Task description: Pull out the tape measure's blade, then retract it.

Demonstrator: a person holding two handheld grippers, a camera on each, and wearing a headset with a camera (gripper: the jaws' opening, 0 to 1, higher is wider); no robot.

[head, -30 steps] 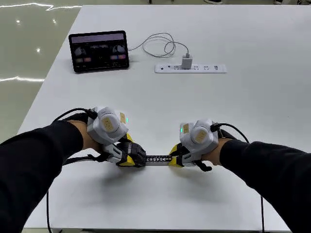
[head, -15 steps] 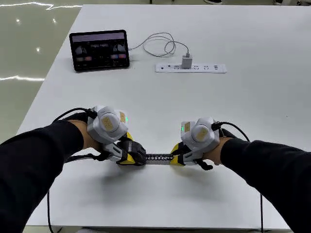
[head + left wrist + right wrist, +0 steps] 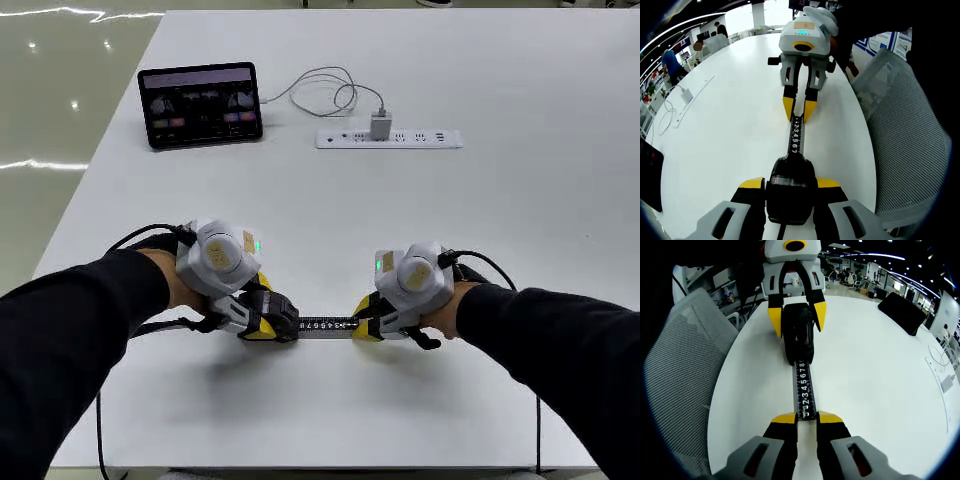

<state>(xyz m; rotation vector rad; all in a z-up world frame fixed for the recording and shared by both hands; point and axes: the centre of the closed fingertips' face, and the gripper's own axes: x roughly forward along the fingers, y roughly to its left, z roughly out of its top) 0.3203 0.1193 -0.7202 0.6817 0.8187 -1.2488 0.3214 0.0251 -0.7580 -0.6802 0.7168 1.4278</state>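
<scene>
Black-cased, the tape measure [image 3: 272, 316] lies near the front edge of a white table [image 3: 470, 230], held between two hand-held grippers that face each other. The left gripper [image 3: 258, 318] has its yellow-tipped jaws clamped on either flank of the case. In the left gripper view the case sits squarely between the two tips, touching both. A short length of blade [image 3: 325, 324] runs out from the case, flat along the tabletop, to the right gripper [image 3: 366, 326], whose jaws are pinched together on the blade's free end. In the right gripper view the printed numerals one to eight read along the exposed strip, from the jaw tips up to the mouth of the case. The person's forearms, in black sleeves [image 3: 70, 330], reach in from the lower corners of the head view, and black leads [image 3: 150, 232] trail from the grippers across the table. At the far side of the table a tablet [image 3: 200, 104] stands propped with its screen lit, well apart from the work. To its right lies a white power strip [image 3: 390, 139] with a charger [image 3: 382, 126] plugged in, and a looped cable [image 3: 325, 92] runs from the charger toward the tablet. A grey mesh chair [image 3: 905, 145] stands just beside the table's edge in both gripper views.
</scene>
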